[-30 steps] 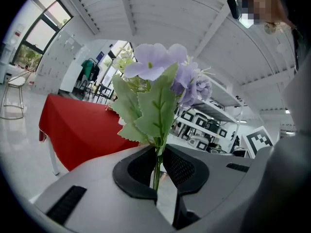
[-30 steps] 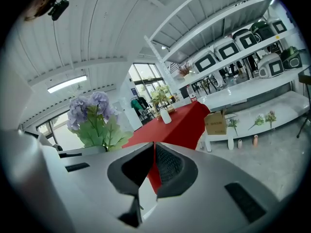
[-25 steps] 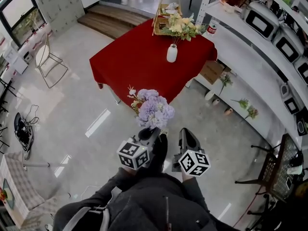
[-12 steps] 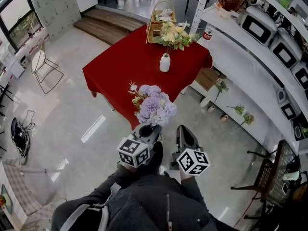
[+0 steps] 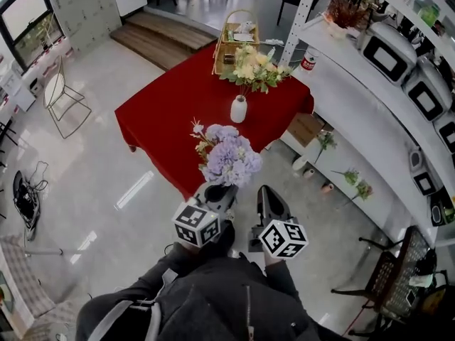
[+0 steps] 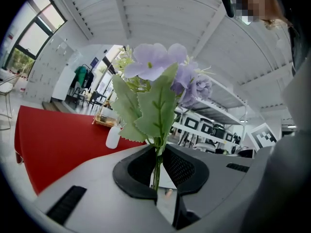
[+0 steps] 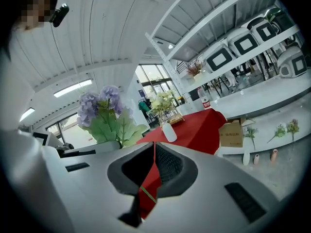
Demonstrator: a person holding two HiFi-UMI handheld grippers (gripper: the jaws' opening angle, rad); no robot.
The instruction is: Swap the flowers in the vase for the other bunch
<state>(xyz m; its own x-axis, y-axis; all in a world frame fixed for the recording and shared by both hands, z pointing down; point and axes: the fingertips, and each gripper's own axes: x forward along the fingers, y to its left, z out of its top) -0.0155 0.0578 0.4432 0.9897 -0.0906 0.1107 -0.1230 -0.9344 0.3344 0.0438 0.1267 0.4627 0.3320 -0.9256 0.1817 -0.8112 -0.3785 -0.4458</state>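
A bunch of lilac-purple artificial flowers (image 5: 227,155) with toothed green leaves stands upright in the left gripper (image 5: 219,192). Its jaws are pinched on the thin green stems (image 6: 156,171), low down and well below the blooms. Just beside it, the right gripper (image 5: 264,199) has its jaws pressed together with nothing between them. Ahead, well apart from both grippers, a small white vase (image 5: 239,109) stands on a table draped in a red cloth (image 5: 163,112). The vase holds a spray of yellow and cream flowers (image 5: 252,66), so the swap looks not yet begun. A wicker basket (image 5: 238,38) sits behind the vase near the table's far edge. The purple bunch looks top-heavy on its slim stems and could swing or slip in so narrow a grip. The vase looks narrow and light, so pulling the yellow spray out one-handed might lift or tip it, and a snagged cloth could drag it along. The floor (image 5: 92,162) around the table is pale, glossy tile. White shelving (image 5: 355,84) carrying microwave ovens (image 5: 387,48) runs along the right, with a cardboard box (image 5: 307,128) beneath it. A wire chair (image 5: 60,98) stands at the left and a wooden step (image 5: 163,30) lies beyond the table.
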